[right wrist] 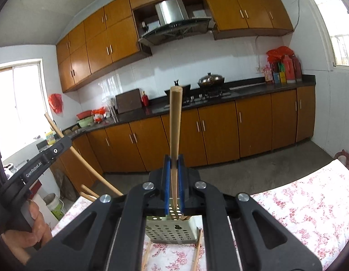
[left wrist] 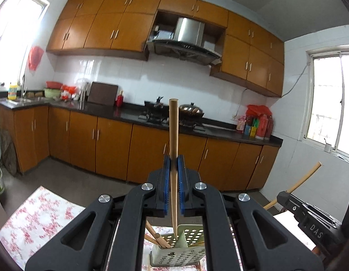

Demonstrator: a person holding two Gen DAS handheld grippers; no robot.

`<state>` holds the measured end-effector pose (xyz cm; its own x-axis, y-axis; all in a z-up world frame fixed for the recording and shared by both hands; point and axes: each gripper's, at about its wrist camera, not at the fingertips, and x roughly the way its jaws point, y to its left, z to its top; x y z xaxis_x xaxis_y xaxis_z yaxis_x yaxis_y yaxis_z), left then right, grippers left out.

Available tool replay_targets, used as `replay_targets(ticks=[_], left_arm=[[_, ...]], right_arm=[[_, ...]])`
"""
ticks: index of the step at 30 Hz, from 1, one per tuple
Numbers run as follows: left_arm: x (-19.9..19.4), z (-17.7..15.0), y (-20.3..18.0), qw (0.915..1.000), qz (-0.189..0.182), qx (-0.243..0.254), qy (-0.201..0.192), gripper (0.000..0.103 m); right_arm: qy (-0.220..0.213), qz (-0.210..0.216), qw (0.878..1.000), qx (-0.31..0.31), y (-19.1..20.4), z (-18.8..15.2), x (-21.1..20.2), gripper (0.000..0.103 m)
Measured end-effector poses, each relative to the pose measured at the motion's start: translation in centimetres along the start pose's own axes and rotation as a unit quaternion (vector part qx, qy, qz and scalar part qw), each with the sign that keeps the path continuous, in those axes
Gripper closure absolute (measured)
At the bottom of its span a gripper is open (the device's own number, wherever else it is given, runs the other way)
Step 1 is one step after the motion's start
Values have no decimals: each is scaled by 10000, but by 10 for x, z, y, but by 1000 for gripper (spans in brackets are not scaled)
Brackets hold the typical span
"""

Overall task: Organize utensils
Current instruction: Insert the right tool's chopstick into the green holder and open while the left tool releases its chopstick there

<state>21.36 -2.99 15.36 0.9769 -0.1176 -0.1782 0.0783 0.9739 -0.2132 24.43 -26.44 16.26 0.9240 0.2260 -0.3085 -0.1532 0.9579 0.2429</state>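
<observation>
The left gripper [left wrist: 174, 164] has its blue-padded jaws closed nearly all the way on a wooden chopstick [left wrist: 173, 140], which stands almost upright between them. The stick's blunt top rises well above the jaws, and its narrow lower end runs down behind them into a pale green perforated utensil holder [left wrist: 185, 251] directly below. More chopsticks [left wrist: 156, 237] lean in that holder, just left of the held stick's tip.

The right gripper [right wrist: 174, 164] is likewise clamped, jaws nearly together, on a second wooden chopstick [right wrist: 175, 122] held close to upright. Its lower end drops below the jaws to the same perforated holder [right wrist: 169, 232], though whether the tip is inside cannot be told. Loose chopsticks [right wrist: 197, 248] lie on the flowered tablecloth [right wrist: 298, 203], against the holder's sides, beneath the jaws.

Each view catches the other gripper at its edge: in the right wrist view the left one sits far left of the jaws, its chopstick slanting up. A kitchen counter [left wrist: 129, 113] with a hob runs across well beyond both sets of jaws.
</observation>
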Motion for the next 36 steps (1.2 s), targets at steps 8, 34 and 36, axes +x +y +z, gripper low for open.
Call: replay_targets(ticks=[8, 34, 36], left_arm=[[20, -23, 7, 9996, 44, -12, 282, 96], [-59, -55, 70, 9952, 414, -51, 881, 77], [-55, -76, 81, 9911, 473, -69, 1243, 77]], right_arm=[[356, -68, 9993, -27, -1, -16, 36, 95], [994, -875, 9908, 281, -58, -102, -24, 79], [1373, -833, 9865, 330, -62, -132, -14, 79]])
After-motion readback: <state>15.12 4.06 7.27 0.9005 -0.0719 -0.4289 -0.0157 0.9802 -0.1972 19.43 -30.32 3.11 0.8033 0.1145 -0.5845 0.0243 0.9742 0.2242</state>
